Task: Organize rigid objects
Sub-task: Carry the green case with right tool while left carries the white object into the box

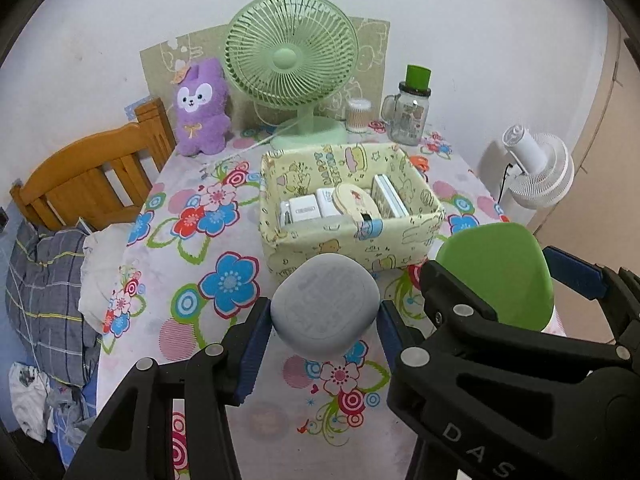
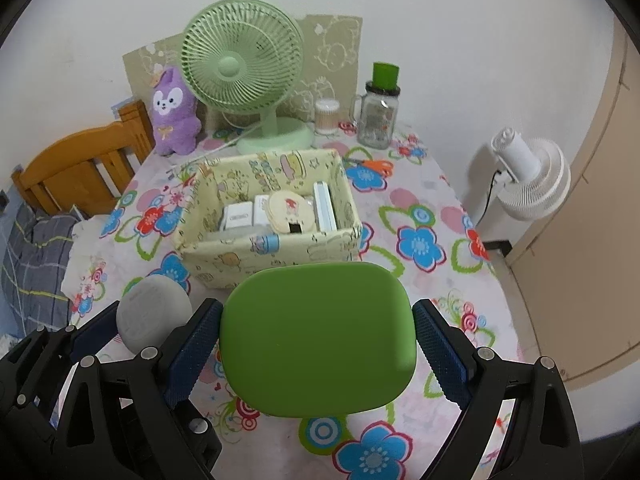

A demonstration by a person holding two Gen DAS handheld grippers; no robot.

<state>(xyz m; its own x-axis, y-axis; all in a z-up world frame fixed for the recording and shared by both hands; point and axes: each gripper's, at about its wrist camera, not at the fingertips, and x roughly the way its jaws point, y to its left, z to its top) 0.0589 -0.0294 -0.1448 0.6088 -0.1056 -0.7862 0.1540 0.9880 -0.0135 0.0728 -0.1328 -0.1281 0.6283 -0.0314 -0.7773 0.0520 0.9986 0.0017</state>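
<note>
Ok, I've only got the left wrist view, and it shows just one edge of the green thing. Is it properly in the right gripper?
Observer: Yes. In the right wrist view the green rounded case sits squarely in the right gripper, with a blue pad pressed on each side.
Operator: And the orange bit behind the box, on the right?
Observer: Those are orange-handled scissors, lying flat on the tablecloth just past the far right corner of the fabric box.

"DAS" on right tongs
</note>
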